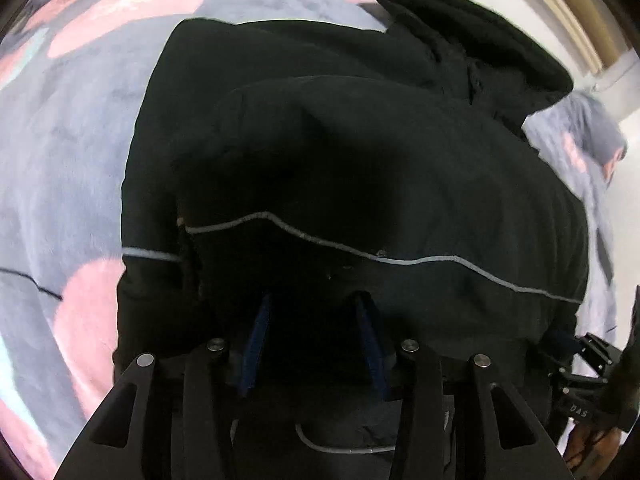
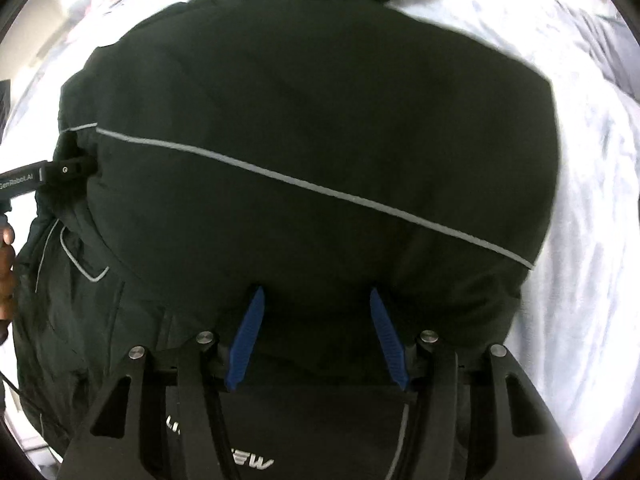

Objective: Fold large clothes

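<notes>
A black padded jacket (image 1: 360, 152) with thin grey piping (image 1: 420, 260) lies folded in a bulky heap on the bed. Its collar end (image 1: 460, 28) is at the far side. My left gripper (image 1: 314, 298) points steeply down at the near fold, blue pads spread apart, dark fabric lying between them without being pinched. In the right wrist view the same jacket (image 2: 320, 100) fills the frame. My right gripper (image 2: 316, 290) also stands open over the near fold, pads apart with fabric bulging over the tips. A lower layer with white lettering (image 2: 256, 462) shows beneath.
A grey blanket with pink patches (image 1: 60, 140) covers the bed left of the jacket. A pale rumpled sheet (image 2: 592, 200) lies to its right. A white wall with wooden trim (image 1: 568, 12) is beyond. A hand (image 2: 6, 256) holds the other gripper's body (image 2: 24, 178) at the left edge.
</notes>
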`<state>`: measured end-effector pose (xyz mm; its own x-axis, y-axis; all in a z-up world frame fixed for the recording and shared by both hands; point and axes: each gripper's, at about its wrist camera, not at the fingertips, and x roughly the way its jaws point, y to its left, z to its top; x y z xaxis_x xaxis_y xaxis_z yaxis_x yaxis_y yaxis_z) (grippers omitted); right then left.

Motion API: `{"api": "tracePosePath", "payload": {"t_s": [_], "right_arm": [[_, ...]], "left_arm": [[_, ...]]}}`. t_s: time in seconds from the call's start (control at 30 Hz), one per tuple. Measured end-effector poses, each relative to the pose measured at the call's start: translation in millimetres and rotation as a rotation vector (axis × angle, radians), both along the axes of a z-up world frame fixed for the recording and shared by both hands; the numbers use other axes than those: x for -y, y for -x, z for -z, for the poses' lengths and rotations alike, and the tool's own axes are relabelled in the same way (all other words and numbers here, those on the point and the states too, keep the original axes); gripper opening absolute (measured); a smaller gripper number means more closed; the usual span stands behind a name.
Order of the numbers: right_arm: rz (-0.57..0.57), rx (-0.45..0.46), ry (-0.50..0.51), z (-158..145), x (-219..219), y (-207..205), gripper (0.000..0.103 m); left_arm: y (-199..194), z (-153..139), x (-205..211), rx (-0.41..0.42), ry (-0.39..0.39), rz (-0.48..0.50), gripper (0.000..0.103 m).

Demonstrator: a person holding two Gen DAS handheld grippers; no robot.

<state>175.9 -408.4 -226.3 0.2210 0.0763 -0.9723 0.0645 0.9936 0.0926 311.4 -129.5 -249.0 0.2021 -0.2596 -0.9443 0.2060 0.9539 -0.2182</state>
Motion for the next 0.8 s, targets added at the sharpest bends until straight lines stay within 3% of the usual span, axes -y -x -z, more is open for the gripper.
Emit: {"api": "tracePosePath", "payload": {"t_s": [0.07, 0.17, 0.27, 0.37, 0.53, 0.67, 0.8], "right_arm": [[0.003, -0.002, -0.003, 1.4, 2.0, 0.6, 0.057], [-0.002, -0.006, 0.005, 0.3, 3.5, 3.5, 0.057], [0.024, -0.031, -0.021, -14.0, 7.4, 1.1, 0.057], [0.06, 0.0, -0.087, -43.5, 16.9, 17.0, 0.057], [0.083, 0.06, -0.037, -91.7, 20.1, 48.1, 0.057], [0.137, 0.122, 0.005, -128.5, 23.4, 46.6, 0.057], [0.235, 0.2, -0.001, -165.2, 27.6, 38.3, 0.057]], "left_arm": [[2.7, -1.9, 7.2, 0.017, -0.047, 0.024, 0.045], [8.1, -7.9, 6.7, 0.036, -0.047, 0.026, 0.045], [25.3, -36.9, 1.9, 0.053, -0.018, 0.033, 0.045], [48.2, -69.5, -4.2, 0.095, 0.007, 0.06, 0.045], [62.3, -124.7, -12.6, 0.183, 0.045, 0.117, 0.045], [37.3, -167.7, -19.8, 0.245, 0.106, 0.183, 0.045], [-3.2, -190.9, -10.7, 0.295, 0.131, 0.23, 0.046]]}}
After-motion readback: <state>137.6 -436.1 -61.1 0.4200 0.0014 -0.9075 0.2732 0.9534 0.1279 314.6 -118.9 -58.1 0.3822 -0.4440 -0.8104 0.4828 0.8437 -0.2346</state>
